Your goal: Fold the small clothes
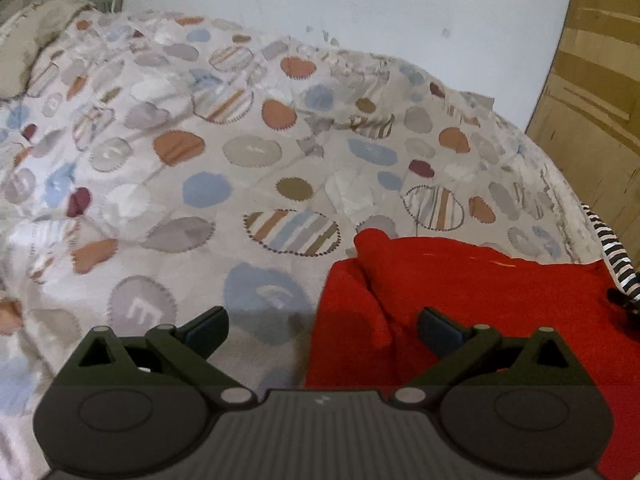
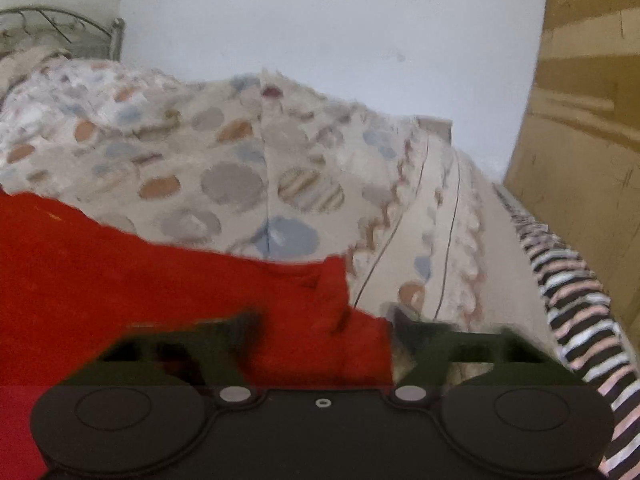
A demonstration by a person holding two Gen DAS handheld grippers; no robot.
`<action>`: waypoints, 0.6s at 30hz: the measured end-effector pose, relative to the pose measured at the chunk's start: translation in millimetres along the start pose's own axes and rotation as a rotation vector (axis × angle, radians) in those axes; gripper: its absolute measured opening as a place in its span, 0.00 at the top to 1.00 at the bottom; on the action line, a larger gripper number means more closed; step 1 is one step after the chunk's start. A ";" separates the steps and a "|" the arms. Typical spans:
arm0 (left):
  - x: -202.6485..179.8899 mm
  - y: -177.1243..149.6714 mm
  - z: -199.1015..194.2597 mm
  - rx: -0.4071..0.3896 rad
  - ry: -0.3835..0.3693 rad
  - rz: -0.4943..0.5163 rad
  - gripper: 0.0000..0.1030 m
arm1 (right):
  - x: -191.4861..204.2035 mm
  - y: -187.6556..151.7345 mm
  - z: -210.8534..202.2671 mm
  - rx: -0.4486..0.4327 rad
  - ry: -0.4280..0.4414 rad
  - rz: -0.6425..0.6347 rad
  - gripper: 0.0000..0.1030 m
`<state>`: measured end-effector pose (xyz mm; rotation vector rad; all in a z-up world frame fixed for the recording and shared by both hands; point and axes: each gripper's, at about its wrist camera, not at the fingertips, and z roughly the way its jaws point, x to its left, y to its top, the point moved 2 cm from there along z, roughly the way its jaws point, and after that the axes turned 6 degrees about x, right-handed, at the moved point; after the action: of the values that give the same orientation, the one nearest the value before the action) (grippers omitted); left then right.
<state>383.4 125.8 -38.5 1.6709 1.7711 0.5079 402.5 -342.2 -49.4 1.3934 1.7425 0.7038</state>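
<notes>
1. I am working on the soft red fabric garment [image 1: 460, 300], which is lying on the near right part of the bed with the dotted patchwork quilt [image 1: 240, 152].
2. My left gripper [image 1: 322, 330] is hanging with its jaws spread wide and gripping nothing; its right finger is sitting over the red cloth's left edge, its left finger over the quilt.
3. My right gripper [image 2: 324, 330] is showing its jaws apart too, with the garment's right corner [image 2: 340, 292] bunched between them; the view is blurred, so I am judging it not yet pinched.
4. To do this well, I am aiming to close each gripper on one layer at an edge, lift evenly and keep the quilt out of the bite.
5. A black-and-white striped cloth [image 2: 576, 304] is lying just right of the garment and could get caught.
6. A raised red fold [image 1: 376, 256] is needing smoothing first.
</notes>
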 end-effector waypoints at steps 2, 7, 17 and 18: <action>0.5 -9.0 -11.3 -0.011 0.006 -0.012 0.00 | -1.6 1.9 -17.3 -0.026 -0.036 -0.045 0.02; -0.5 -41.1 -42.3 -0.026 0.018 -0.030 0.00 | -0.8 0.3 -57.2 -0.041 -0.068 -0.089 0.01; 3.3 -100.3 -77.6 0.024 0.100 -0.068 0.00 | 52.6 -12.2 -133.6 -0.116 0.060 -0.046 0.01; 3.7 -105.6 -80.9 0.026 0.092 -0.084 0.00 | 60.3 -13.8 -138.6 -0.125 0.070 -0.051 0.01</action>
<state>251.0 129.2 -51.7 1.6067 1.9131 0.5337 273.1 -280.5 0.5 1.2488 1.7504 0.8283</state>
